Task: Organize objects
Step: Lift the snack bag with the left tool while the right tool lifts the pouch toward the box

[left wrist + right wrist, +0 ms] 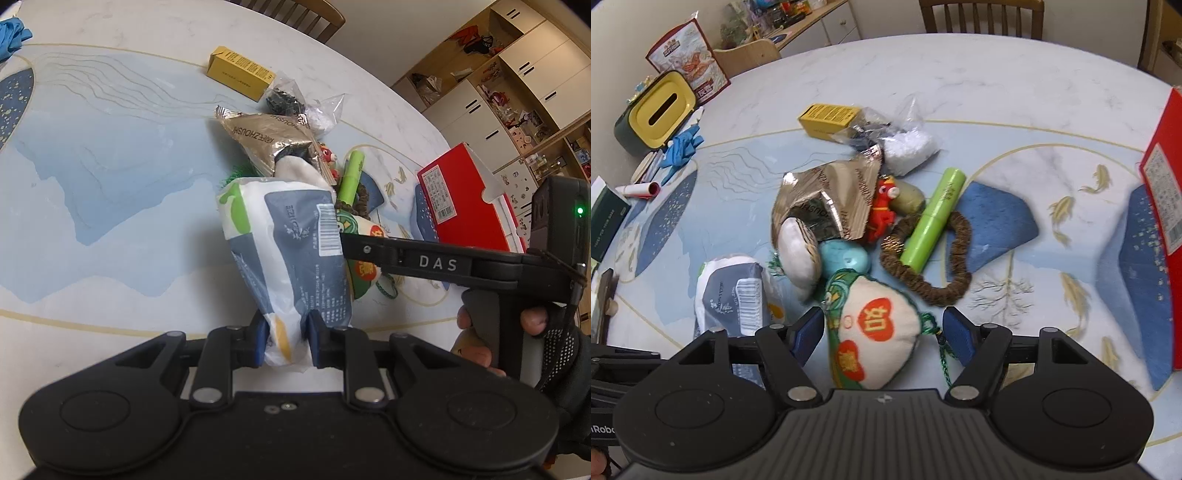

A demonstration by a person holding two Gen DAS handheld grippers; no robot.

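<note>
Blue-padded left gripper (pixel 285 341) clenched on the near end of a soft white-and-navy tissue pack (pixel 286 254), which lies on the table mat (pixel 110 192) pointing away into the clutter pile. Right gripper (pixel 882 334) spread wide, gripping nothing, its pads either side of a stuffed cream pouch (pixel 877 341) with red patches and green trim; touching or not, cannot tell. Left wrist view alone shows a gloved hand (pixel 532 332) on the right tool's handle, and wall cabinets behind. Right wrist view alone shows a yellow-lidded box (pixel 655 110), blue gloves (pixel 681 147), a turquoise egg shape (pixel 846 258) and a brown braided ring (pixel 931 258). Both views: crinkled gold foil bag (pixel 831 199), smooth lime green tube (pixel 932 221) lying across the ring, red toy figure (pixel 882 210), yellow carton (pixel 827 120), clear plastic bags (pixel 905 144), red box (pixel 465 199) at far right, standing tilted on the mat
</note>
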